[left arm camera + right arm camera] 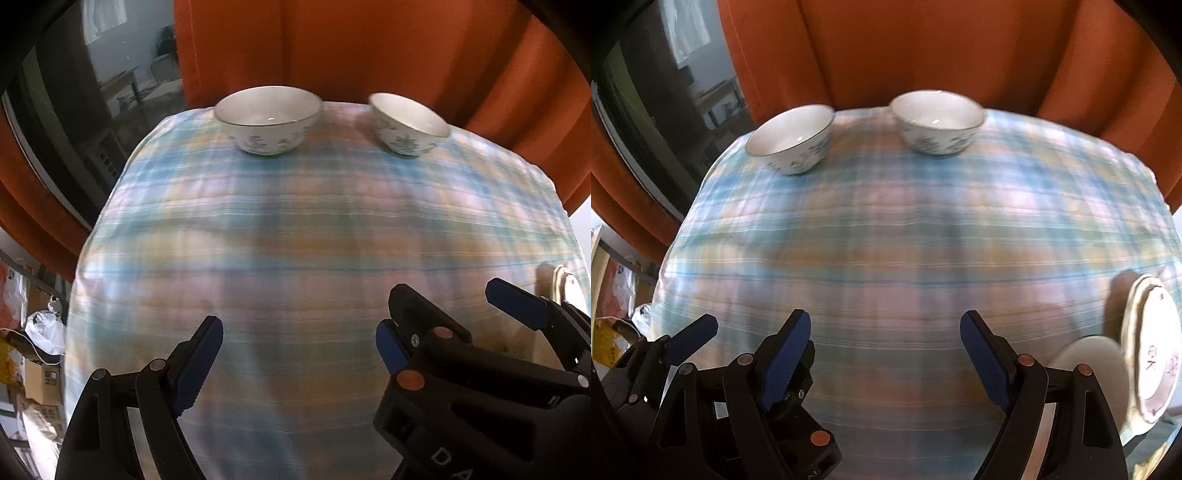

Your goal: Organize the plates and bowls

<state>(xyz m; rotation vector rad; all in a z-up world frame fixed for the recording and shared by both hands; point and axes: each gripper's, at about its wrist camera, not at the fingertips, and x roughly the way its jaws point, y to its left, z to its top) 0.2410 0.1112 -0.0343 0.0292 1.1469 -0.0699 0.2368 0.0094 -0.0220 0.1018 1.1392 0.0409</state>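
The left gripper point(299, 354) stands with its blue-padded fingers point(199, 363) spread wide and nothing between them, only bare plaid cloth below. The right gripper point(886, 360) is the same: its fingers point(984, 363) are well apart and hold nothing. The two tools sit side by side, just beside each other; in the left wrist view the right gripper shows at the right edge, and in the right wrist view the left gripper's black frame fills the lower left corner.

Ahead of both sets of fingers, well apart from them at the far edge of the table, stand two bowls, white with a blue flower pattern and a thin dark rim. The left bowl point(267, 118) lies straight beyond the left gripper's opening; the right bowl point(938, 120) lies straight beyond the right gripper's. They stand upright, near each other but not touching.

Just to the right of the right gripper's outer finger lies a patterned plate point(1152, 347) with a scalloped rim and red markings; under its near edge a plain white plate point(1086, 350) shows. How many more lie there cannot be told.

The plaid tablecloth point(886, 221) covers the whole table, and an orange curtain point(923, 48) hangs behind the bowls.
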